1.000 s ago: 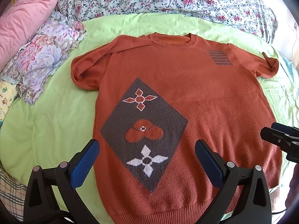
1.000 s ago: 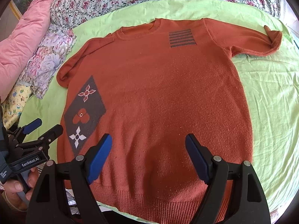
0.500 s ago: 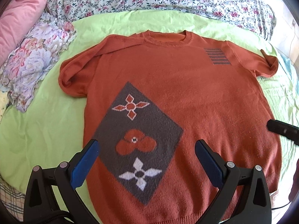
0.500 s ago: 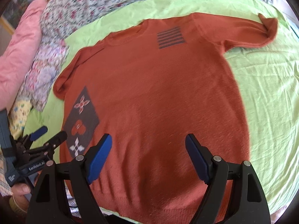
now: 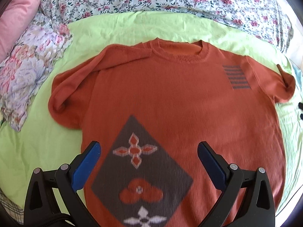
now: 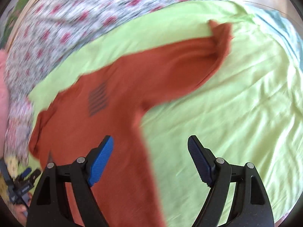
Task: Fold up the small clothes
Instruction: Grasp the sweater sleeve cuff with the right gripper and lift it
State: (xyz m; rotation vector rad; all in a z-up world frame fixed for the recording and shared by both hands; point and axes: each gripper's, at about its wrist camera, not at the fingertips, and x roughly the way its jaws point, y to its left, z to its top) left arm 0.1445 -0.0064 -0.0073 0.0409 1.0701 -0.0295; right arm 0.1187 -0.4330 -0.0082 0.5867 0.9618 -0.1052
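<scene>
Sweater (image 5: 189, 113) lies flat, front up, on green sheet (image 5: 37, 141), collar twd far side of bed, not yet folded.

L gripper (image 5: 148, 162) wide open, empty, hovering over dark diamond patch (image 5: 140, 170) on lower front. Vs 0.5 s ago: has pushed fwd up the body; hem no longer in L view, collar closer.

R gripper (image 6: 150, 159) also wide open, empty. Bigger change here: has swung off the body centre twd sweater's R side. Now straddles side edge below armpit, one finger over knit, other over bare sheet. R view blurred, so moving fast. R sleeve (image 6: 198, 56) ahead, cuff turned up.

Striped patch (image 5: 236, 77) on chest near that sleeve.

Read: both hands splitting to each side, likely sleeve/side fold first. Nothing gripped yet.
</scene>
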